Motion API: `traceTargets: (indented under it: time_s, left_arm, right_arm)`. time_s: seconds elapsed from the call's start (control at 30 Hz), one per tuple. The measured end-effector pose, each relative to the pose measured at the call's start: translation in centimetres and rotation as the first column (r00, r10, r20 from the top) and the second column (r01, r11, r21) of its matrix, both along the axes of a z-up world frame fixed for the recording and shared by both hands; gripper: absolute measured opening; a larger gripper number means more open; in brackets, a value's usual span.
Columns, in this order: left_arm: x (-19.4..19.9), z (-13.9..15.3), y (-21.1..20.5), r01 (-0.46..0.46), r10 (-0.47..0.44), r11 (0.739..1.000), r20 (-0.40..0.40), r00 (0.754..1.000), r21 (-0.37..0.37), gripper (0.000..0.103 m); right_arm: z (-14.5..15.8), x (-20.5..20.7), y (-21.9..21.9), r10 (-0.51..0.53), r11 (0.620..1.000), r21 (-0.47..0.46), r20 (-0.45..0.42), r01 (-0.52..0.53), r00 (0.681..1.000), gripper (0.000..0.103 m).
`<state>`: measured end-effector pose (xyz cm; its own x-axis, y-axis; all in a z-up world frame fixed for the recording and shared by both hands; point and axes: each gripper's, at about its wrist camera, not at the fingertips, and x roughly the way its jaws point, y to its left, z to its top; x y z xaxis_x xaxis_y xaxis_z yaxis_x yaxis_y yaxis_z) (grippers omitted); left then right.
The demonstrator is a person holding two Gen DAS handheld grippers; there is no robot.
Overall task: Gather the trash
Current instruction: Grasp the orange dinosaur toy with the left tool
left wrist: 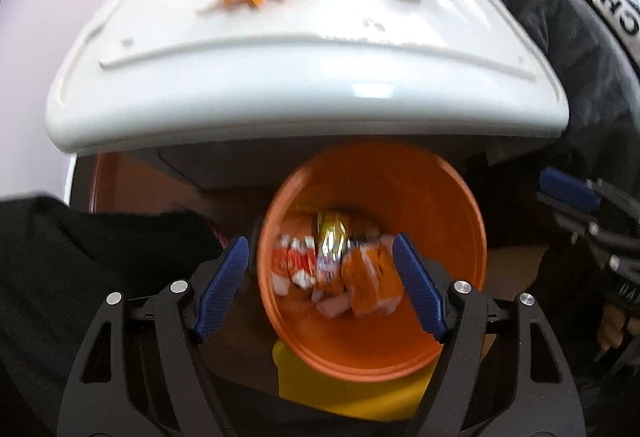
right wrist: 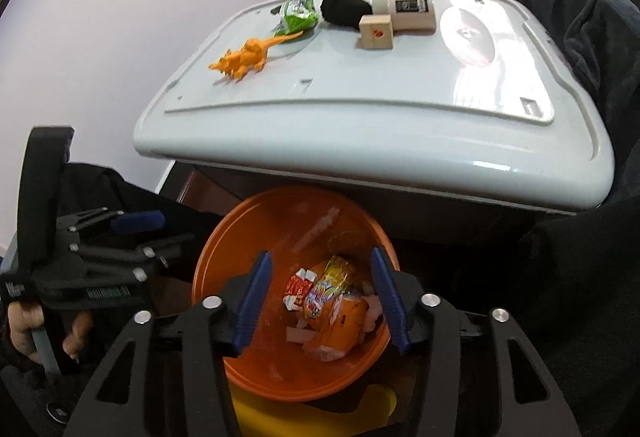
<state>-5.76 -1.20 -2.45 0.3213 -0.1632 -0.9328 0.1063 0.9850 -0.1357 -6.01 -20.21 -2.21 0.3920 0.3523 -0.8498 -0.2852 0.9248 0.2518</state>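
A: How many grippers, and how do the jaws stand?

B: Two; the left gripper [left wrist: 320, 287] and the right gripper [right wrist: 320, 301] both hang over one orange bin [right wrist: 240, 237]; each has its jaws parted with nothing between the pads; the left stands wider than the right.

A: And the trash?

B: Down in the bin, below the table's near edge; I count one red-and-white wrapper [right wrist: 298, 287], one yellow foil packet [right wrist: 328, 287], one orange packet [right wrist: 344, 321], plus pale scraps too small to count.

A: What's on the white table [right wrist: 360, 117]?

B: One green wrapper [right wrist: 298, 11] at the far edge; one orange toy dinosaur [right wrist: 244, 59] just in front of it; one black object [right wrist: 342, 9]; two beige boxes, the small box [right wrist: 376, 33] touching the larger box [right wrist: 408, 13].
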Motion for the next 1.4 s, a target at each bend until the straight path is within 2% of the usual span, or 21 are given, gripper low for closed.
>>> traceTargets:
  time_s: [0.13, 0.17, 0.23, 0.3, 0.43, 0.47, 0.6, 0.7, 0.77, 0.87, 0.9, 0.93, 0.97, 1.0, 1.1, 1.27, 1.33, 1.37, 1.4]
  left_arm:
    - [3.5, 2.8, 1.6, -0.006, 0.005, 1.0, 0.097, 0.995, 0.007, 0.074]
    - [4.9, 3.6, 1.9, 0.019, -0.02, 1.0, 0.125, 0.992, 0.016, 0.078]
    - [6.9, 4.6, 1.9, 0.053, -0.06, 0.997, 0.171, 0.983, 0.049, 0.079]
    - [9.5, 5.1, 1.9, 0.124, -0.139, 0.988, 0.192, 0.972, 0.089, 0.08]
    - [14.7, 4.5, 1.5, 0.267, -0.299, 0.945, 0.166, 0.94, 0.188, 0.08]
    - [15.1, 4.1, 1.3, 0.294, -0.325, 0.936, 0.163, 0.931, 0.193, 0.08]
    - [17.7, 2.5, 1.5, 0.447, -0.47, 0.878, 0.13, 0.873, 0.168, 0.08]
    - [18.7, 1.2, 1.4, 0.481, -0.51, 0.855, 0.151, 0.847, 0.196, 0.08]
    - [19.4, 0.5, 1.8, 0.484, -0.514, 0.855, 0.184, 0.838, 0.186, 0.08]
    - [20.3, -0.8, 2.2, 0.467, -0.498, 0.865, 0.197, 0.845, 0.184, 0.081]
    - [20.6, -1.2, 2.3, 0.465, -0.491, 0.869, 0.188, 0.851, 0.166, 0.081]
    - [21.0, -1.3, 2.9, 0.452, -0.464, 0.886, 0.211, 0.861, 0.105, 0.081]
    - [21.4, -1.4, 3.3, 0.438, -0.444, 0.896, 0.204, 0.872, 0.075, 0.081]
    - [21.5, -1.3, 3.4, 0.425, -0.429, 0.903, 0.218, 0.877, 0.066, 0.081]
    - [21.7, -1.4, 3.1, 0.42, -0.428, 0.904, 0.225, 0.875, 0.086, 0.081]
    - [22.8, -1.4, 3.1, 0.379, -0.381, 0.924, 0.23, 0.895, 0.056, 0.081]
    - [23.3, -1.6, 2.7, 0.37, -0.377, 0.926, 0.229, 0.898, 0.074, 0.081]
    - [23.1, -1.6, 2.4, 0.372, -0.385, 0.923, 0.229, 0.894, 0.098, 0.079]
    - [22.9, -1.7, 2.0, 0.387, -0.402, 0.916, 0.232, 0.886, 0.11, 0.067]
  right_arm:
    - [0.9, 1.1, -0.3, -0.013, 1.0, 0.002, 0.027, 0.013, 1.0, 0.053]
    - [1.1, 1.4, -0.3, -0.016, 1.0, 0.004, 0.032, 0.016, 0.999, 0.053]
    - [1.3, 1.7, -0.4, -0.019, 1.0, 0.01, 0.04, 0.018, 0.999, 0.053]
    - [1.5, 2.0, -0.4, -0.022, 1.0, 0.014, 0.045, 0.021, 0.999, 0.055]
    - [1.1, 2.2, -0.3, -0.026, 0.999, 0.021, 0.031, 0.025, 0.999, 0.055]
    - [0.9, 2.2, -0.3, -0.027, 0.999, 0.022, 0.026, 0.026, 0.999, 0.055]
    - [0.0, 2.5, -0.7, -0.046, 0.999, 0.02, -0.006, 0.046, 0.999, 0.055]
    - [-0.6, 3.0, -0.9, -0.059, 0.998, 0.027, -0.033, 0.06, 0.998, 0.055]
    - [-0.9, 3.3, -0.7, -0.058, 0.998, 0.029, -0.046, 0.059, 0.997, 0.055]
    - [-1.3, 3.5, -0.2, -0.05, 0.998, 0.024, -0.055, 0.052, 0.997, 0.055]
    - [-1.5, 3.6, 0.1, -0.048, 0.999, 0.022, -0.061, 0.049, 0.997, 0.055]
    - [-1.7, 3.7, 0.2, -0.046, 0.999, 0.018, -0.067, 0.047, 0.997, 0.055]
    - [-1.8, 3.7, 0.1, -0.045, 0.999, 0.017, -0.071, 0.047, 0.996, 0.055]
    - [-1.9, 3.8, 0.2, -0.046, 0.999, 0.015, -0.075, 0.048, 0.996, 0.055]
    - [-2.2, 3.8, 0.3, -0.05, 0.999, 0.012, -0.086, 0.051, 0.995, 0.055]
    - [-2.5, 3.8, 0.7, -0.042, 0.999, 0.003, -0.092, 0.043, 0.995, 0.055]
    - [-2.5, 3.8, 0.7, -0.041, 0.999, -0.001, -0.091, 0.041, 0.995, 0.055]
    - [-2.5, 3.8, 0.7, -0.043, 0.999, 0.0, -0.091, 0.043, 0.995, 0.055]
    - [-2.5, 3.9, 0.7, -0.045, 0.999, 0.001, -0.091, 0.046, 0.995, 0.055]
